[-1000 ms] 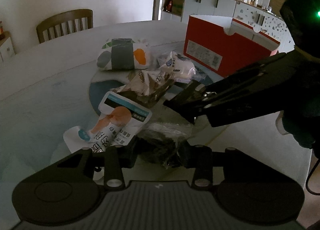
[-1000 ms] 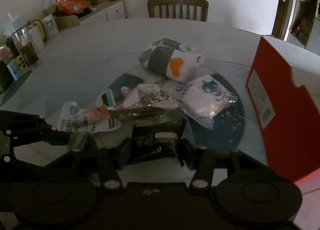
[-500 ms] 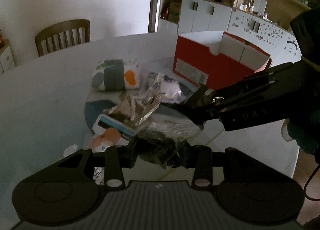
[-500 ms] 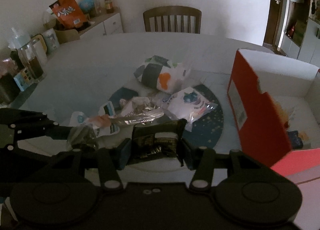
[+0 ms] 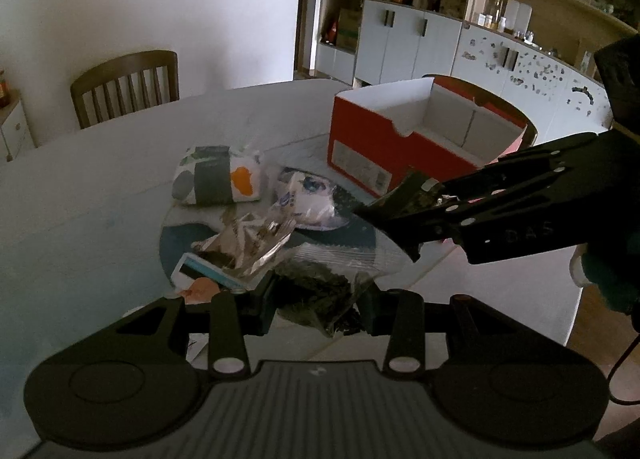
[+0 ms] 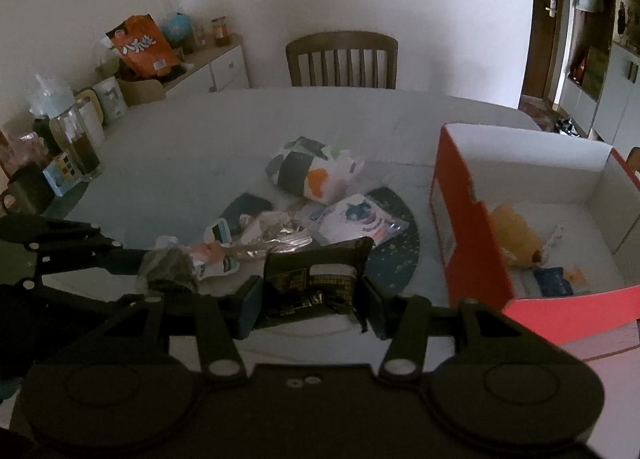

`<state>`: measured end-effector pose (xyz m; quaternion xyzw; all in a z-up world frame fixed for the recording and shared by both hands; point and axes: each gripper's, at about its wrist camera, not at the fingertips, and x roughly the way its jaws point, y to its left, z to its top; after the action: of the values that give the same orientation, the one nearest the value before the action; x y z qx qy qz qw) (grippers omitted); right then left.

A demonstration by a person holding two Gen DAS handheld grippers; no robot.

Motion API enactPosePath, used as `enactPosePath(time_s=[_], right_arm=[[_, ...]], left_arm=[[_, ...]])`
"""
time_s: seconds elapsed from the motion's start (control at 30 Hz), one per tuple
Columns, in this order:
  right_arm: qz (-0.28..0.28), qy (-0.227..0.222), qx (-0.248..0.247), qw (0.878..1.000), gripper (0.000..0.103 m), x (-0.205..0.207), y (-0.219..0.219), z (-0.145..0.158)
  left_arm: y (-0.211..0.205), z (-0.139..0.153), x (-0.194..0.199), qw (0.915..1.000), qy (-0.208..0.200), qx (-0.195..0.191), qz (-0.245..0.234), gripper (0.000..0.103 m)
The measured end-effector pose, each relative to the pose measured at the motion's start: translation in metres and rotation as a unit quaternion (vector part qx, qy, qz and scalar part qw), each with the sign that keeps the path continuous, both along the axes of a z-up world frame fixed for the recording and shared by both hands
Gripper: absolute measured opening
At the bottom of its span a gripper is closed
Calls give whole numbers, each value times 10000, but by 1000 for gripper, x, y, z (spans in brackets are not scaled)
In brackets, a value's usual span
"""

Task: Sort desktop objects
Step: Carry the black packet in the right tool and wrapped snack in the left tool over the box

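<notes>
Above the cluttered table (image 6: pixel 168 147), the left gripper (image 5: pixel 316 299) pinched a clear bag (image 5: pixel 320 283) and the right gripper (image 6: pixel 310 293) a black packet (image 6: pixel 312 279), seemingly bound for the red box (image 6: pixel 472 243) at right.

A wooden chair (image 6: pixel 342 59) stands behind the bench (image 6: pixel 192 147). On the sideboard (image 6: pixel 216 67) sit an orange bag (image 6: pixel 142 47) and what looks like a globe (image 6: pixel 178 28).

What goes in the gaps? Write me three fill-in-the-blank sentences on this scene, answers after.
1. The right gripper is shut on a ___ packet.
2. The left gripper is shut on a clear ___ of dark contents.
3. The open box on the table is ___ outside.

Answers: black; bag; red
</notes>
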<state>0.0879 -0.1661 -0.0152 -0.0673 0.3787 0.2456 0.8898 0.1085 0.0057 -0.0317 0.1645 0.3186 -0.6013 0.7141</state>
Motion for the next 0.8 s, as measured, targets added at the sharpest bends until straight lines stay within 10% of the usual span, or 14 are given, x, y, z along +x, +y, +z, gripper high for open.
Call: enactPosePath(time_s=[0.8], right_arm=[[-72, -374, 113, 9992, 53, 14, -94, 50]], left_arm=[[-63, 56, -52, 9995, -198, -215, -73, 40]])
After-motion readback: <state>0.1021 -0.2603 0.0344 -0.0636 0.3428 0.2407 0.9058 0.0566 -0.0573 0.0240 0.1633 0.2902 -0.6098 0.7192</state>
